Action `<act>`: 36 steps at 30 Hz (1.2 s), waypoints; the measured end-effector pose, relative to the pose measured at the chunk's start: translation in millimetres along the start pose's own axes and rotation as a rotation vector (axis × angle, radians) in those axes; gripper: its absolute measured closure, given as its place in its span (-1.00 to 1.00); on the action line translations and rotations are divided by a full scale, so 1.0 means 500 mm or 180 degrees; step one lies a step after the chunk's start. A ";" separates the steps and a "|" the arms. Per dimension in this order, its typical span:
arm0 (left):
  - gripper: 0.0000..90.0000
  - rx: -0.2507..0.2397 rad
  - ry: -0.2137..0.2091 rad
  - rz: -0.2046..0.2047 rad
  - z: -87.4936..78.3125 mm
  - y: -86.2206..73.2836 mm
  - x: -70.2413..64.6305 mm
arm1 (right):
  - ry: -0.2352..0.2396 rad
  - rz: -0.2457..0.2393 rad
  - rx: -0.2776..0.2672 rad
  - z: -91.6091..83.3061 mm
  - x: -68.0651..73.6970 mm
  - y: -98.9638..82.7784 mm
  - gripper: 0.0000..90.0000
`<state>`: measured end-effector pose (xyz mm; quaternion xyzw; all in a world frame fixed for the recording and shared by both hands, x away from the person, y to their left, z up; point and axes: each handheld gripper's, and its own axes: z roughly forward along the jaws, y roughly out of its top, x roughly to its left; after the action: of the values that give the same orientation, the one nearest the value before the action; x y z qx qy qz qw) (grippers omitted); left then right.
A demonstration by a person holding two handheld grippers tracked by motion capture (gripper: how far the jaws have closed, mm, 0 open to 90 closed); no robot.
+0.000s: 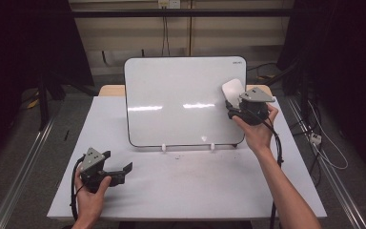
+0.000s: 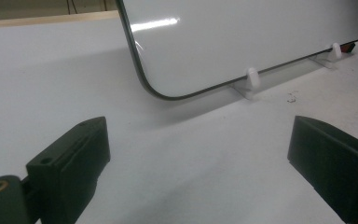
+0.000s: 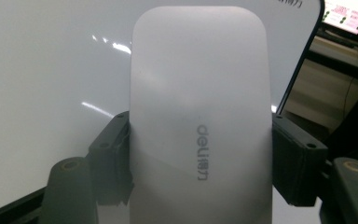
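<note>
The left claw (image 1: pixel 124 170), nearest the camera at about seven o'clock on the surface (image 1: pixel 190 186), rests with jaws spread and nothing between them. The right claw (image 1: pixel 232 106) grasps the eraser (image 3: pixel 200 116) by its long sides, flat against the whiteboard (image 1: pixel 181 100) at two o'clock. The eraser looks light, stiff and smooth-shelled, probably slippery, so mid-body side holds suit it.

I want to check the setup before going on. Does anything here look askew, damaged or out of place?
Nothing stands out. The whiteboard stands tilted back on its two white clips, as meant, and looks clean. The right gripper holds the eraser squarely at the board's right edge. A few dark specks lie on the table near the clips.
</note>
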<state>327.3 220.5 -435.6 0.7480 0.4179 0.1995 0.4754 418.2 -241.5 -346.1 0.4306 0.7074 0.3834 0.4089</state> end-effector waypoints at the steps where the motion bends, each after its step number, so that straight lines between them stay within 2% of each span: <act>1: -0.88 -0.0015 0.0003 0.0016 -0.001 0.001 -0.001 | 0.0005 -0.0001 0.0004 -0.005 0.001 0.001 -0.29; 12: -0.88 -0.0047 0.0047 -0.0001 -0.005 0.003 -0.001 | 0.0066 0.0028 0.0010 -0.027 0.008 -0.039 -0.29; 17: -0.88 -0.0052 0.0044 0.0013 -0.009 0.003 -0.003 | 0.0095 0.0072 -0.0028 -0.043 0.007 -0.047 -0.29; 20: -0.88 -0.0050 0.0047 0.0008 -0.009 0.001 0.001 | 0.0119 0.0046 -0.0031 -0.054 0.008 -0.050 -0.29; 22: -0.88 -0.0048 0.0046 -0.0025 -0.007 0.001 0.004 | 0.0121 0.0061 -0.0042 -0.061 0.008 -0.052 -0.29; 26: -0.88 -0.0057 0.0028 -0.0016 -0.010 0.002 0.003 | 0.0242 0.0191 -0.0023 -0.069 0.007 -0.059 -0.29; 28: -0.88 -0.0067 0.0032 -0.0022 -0.011 0.002 0.002 | 0.0317 0.0308 -0.0010 -0.072 0.007 -0.064 -0.29; 32: -0.88 -0.0071 0.0046 -0.0017 -0.011 0.001 0.003 | 0.0283 0.0237 0.0016 -0.077 0.020 -0.074 -0.29; 36: -0.88 -0.0060 0.0049 -0.0016 -0.012 0.001 0.004 | 0.0260 0.0092 0.0059 -0.075 0.043 -0.087 -0.29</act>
<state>324.8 225.2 -432.5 0.7409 0.4215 0.2081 0.4798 365.0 -243.5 -376.3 0.4285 0.7207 0.4000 0.3701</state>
